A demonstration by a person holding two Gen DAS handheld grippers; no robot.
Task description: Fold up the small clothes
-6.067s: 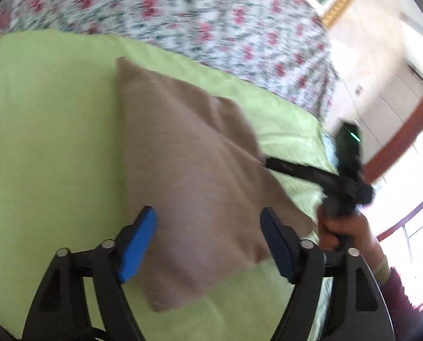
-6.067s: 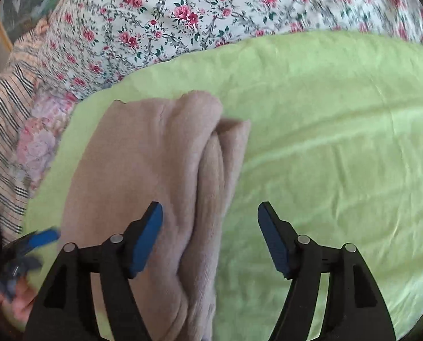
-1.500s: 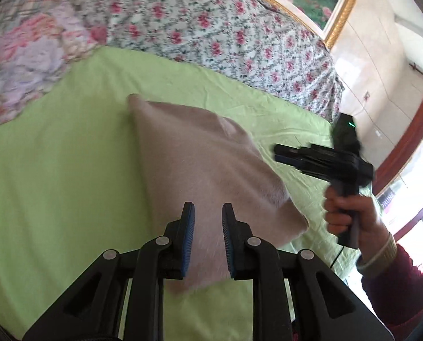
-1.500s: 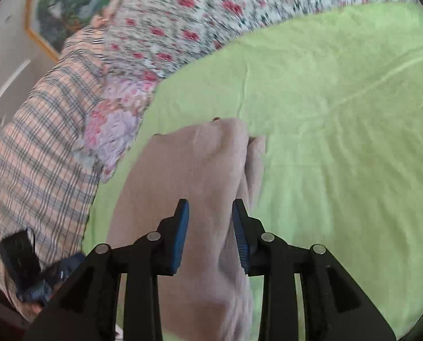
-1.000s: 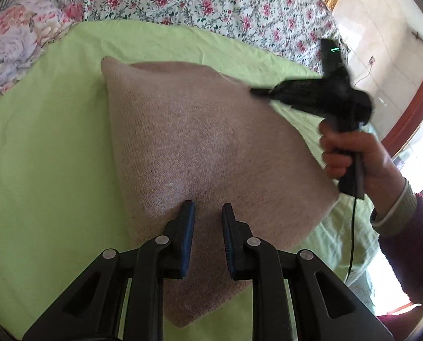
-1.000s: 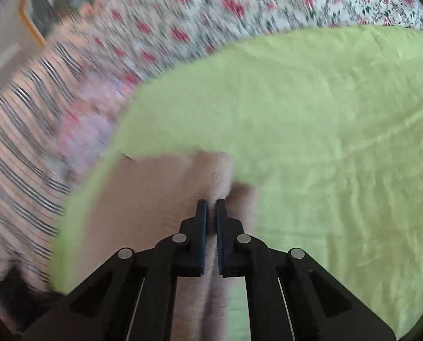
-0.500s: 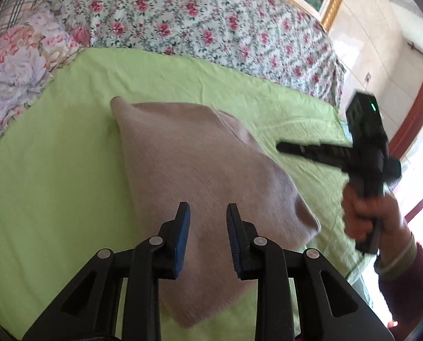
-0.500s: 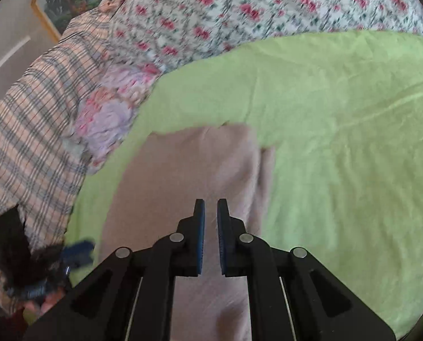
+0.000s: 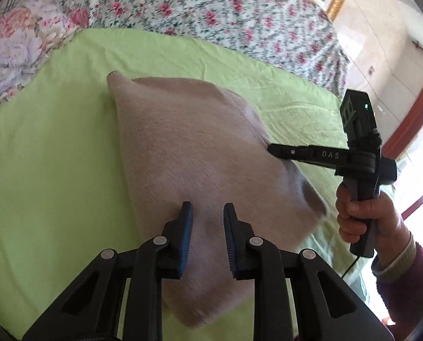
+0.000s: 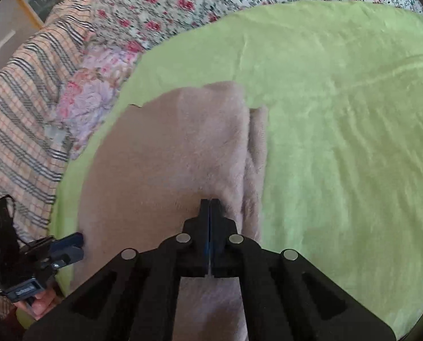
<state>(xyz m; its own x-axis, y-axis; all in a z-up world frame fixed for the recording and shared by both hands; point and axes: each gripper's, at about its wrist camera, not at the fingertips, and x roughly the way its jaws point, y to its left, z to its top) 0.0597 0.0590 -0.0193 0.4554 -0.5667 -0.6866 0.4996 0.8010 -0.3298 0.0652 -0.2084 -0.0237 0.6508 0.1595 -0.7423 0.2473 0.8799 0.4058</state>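
Observation:
A folded beige fleece garment (image 9: 200, 153) lies on the light green sheet (image 9: 46, 153). My left gripper (image 9: 207, 213) hovers over its near part with the blue pads a narrow gap apart and nothing between them. My right gripper (image 10: 210, 201) has its fingers pressed together with its tip over the garment (image 10: 165, 153) near its folded right edge; no cloth shows between the pads. In the left wrist view the right gripper (image 9: 271, 149) reaches in from the right with its tip at the garment's right side.
A floral quilt (image 9: 211, 14) lies bunched at the far side of the bed. A striped blanket (image 10: 20, 108) and a flowered pillow (image 10: 92, 96) lie to the left. The bed edge, a wall and a window are at the right in the left wrist view.
The right gripper has closed fully and come down onto the garment's right side. The left gripper's pads have opened a little wider. The garment stays folded in place.

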